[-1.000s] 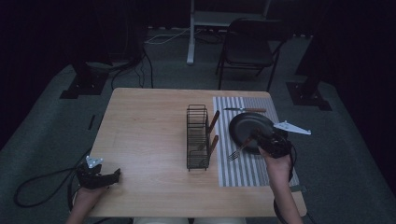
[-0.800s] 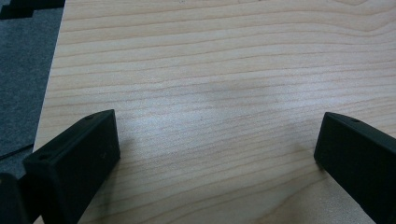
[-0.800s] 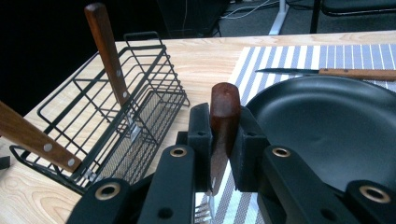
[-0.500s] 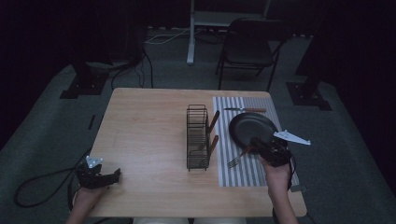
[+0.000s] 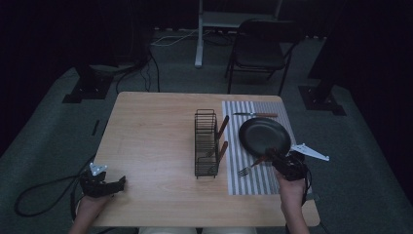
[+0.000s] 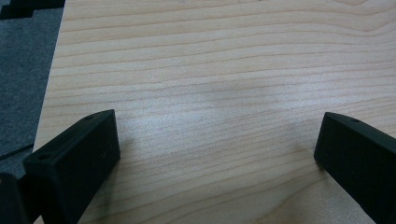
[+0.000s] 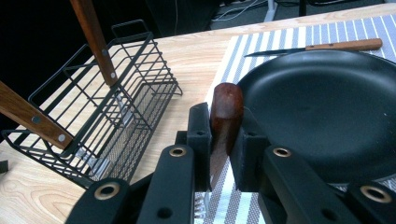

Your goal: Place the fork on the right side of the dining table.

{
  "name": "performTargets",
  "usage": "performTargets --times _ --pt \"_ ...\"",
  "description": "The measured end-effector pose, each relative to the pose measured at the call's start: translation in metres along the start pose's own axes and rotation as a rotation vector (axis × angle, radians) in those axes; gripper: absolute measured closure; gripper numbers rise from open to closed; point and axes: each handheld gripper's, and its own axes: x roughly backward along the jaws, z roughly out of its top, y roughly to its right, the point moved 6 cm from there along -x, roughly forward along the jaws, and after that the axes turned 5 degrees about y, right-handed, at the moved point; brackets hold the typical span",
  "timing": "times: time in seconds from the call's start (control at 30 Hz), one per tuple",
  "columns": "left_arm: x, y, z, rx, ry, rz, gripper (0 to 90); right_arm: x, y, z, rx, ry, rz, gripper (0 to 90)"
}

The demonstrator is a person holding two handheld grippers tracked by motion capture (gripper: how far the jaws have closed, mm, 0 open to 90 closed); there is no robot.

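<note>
The right tool (image 5: 281, 161) is clenched on the wooden handle of a fork (image 5: 252, 165), its pads pressing the handle from both sides in the right gripper view. In the high view the fork lies low over the striped mat (image 5: 253, 180), tines pointing left toward the wire caddy (image 5: 205, 142), just near of the black pan (image 5: 264, 136). I cannot tell whether the tines touch the mat.

The left tool (image 5: 117, 183) rests at the near left corner of the counter (image 5: 156, 141), jaws released and wide apart with bare wood between them.

The caddy already carries two wooden-handled utensils (image 7: 95, 39), leaning with handles up. A knife (image 5: 255, 115) lies on the far edge of the mat, beyond the pan.

Judgement: the step in hand appears to be carrying the fork into the caddy. To do it well, the grip should stay firm while the fork is lifted clear of the mat and the pan rim. The handle should then be turned upright so the tines point down. The entry should be chosen in a free part of the caddy, apart from the two leaning handles, so nothing is knocked. The caddy is light wire and may slide if struck, so a slow, vertical descent is advisable. Release should come only once the tines rest on the mesh floor.
</note>
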Motion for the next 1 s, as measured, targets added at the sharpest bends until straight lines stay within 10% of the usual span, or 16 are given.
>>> performTargets --times 1.0 --pt "0.000 0.000 0.000 0.003 0.002 0.000 0.0 0.023 0.055 -0.026 -0.094 -0.051 -0.087 68.6"
